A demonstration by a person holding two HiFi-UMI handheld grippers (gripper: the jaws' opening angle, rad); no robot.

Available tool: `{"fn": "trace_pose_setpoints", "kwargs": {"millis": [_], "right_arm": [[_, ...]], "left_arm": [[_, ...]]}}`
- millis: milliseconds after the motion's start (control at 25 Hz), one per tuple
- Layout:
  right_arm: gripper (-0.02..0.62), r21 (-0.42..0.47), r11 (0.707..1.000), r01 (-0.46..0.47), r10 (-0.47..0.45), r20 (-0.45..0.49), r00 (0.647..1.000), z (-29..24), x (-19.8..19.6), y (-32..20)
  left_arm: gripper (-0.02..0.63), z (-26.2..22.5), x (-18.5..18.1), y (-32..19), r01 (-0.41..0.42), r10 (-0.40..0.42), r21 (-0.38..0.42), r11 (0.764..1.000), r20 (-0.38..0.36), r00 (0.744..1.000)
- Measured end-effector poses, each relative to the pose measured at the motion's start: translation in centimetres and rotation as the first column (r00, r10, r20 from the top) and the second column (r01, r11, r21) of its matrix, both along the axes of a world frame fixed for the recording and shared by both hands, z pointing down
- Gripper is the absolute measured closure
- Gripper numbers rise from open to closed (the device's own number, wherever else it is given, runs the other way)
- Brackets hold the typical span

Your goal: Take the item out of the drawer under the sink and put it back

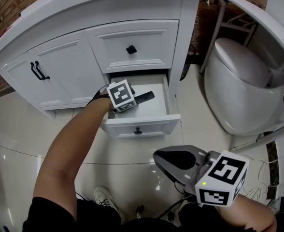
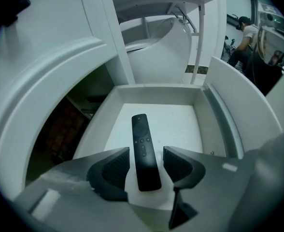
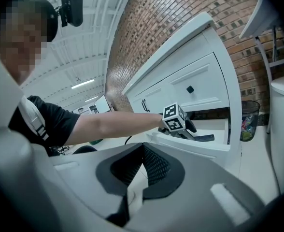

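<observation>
Squarely between the left gripper's (image 2: pixel 147 164) parted fingers (image 2: pixel 110 170), a remote (image 2: pixel 144 146) lies in the drawer (image 2: pixel 156 94); right gripper's (image 3: pixel 142 151) meet.

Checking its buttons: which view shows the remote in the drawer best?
The left gripper view: the remote lies whole, buttons up. The head view shows only its end; the right gripper view, a distant sliver.

light: bright, overhead | glare: glossy floor (image 1: pixel 16 129) | edges: fisheye-bent, dark-cornered
</observation>
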State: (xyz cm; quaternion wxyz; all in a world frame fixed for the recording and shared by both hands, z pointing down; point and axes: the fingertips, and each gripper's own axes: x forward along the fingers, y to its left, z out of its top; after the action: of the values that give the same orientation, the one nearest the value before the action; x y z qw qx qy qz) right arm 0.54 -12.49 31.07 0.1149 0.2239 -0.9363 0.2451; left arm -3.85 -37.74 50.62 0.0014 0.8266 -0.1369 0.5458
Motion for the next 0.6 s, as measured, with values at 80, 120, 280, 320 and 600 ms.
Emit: {"fn": "trace_pose_setpoints", "kwargs": {"millis": [80,120,280,320,600], "right_arm": [[0.592,-0.010,1.000,-0.002,0.002,0.001,1.000,0.2,0.0,-0.2],[0.592,-0.015,1.000,-0.001,0.001,0.001,1.000,0.3,-0.1,-0.2],[0.592,-0.025,1.000,0.004,-0.004,0.000,1.000,0.6,-0.3,-0.3],[0.592,-0.027,1.000,0.005,-0.005,-0.001,1.000,0.8,-0.4,-0.3],[0.592,-0.033,0.999,-0.003,0.003,0.004,1.000,0.8,-0.4,-0.5]], "left_arm": [[0.374,0.7,-0.1,-0.4,0.008,-0.008,-0.015,1.000,0.015,1.000],[0.374,0.9,-0.2,-0.7,0.016,-0.015,-0.019,1.000,0.017,1.000],[0.383,1.2,0.4,-1.3,0.026,-0.026,-0.041,0.999,-0.002,1.000],[0.383,1.4,0.5,-1.2,0.020,-0.020,-0.054,0.998,0.001,1.000],[0.383,2.6,1.2,-0.9,0.008,-0.006,-0.101,0.995,0.024,1.000]]}}
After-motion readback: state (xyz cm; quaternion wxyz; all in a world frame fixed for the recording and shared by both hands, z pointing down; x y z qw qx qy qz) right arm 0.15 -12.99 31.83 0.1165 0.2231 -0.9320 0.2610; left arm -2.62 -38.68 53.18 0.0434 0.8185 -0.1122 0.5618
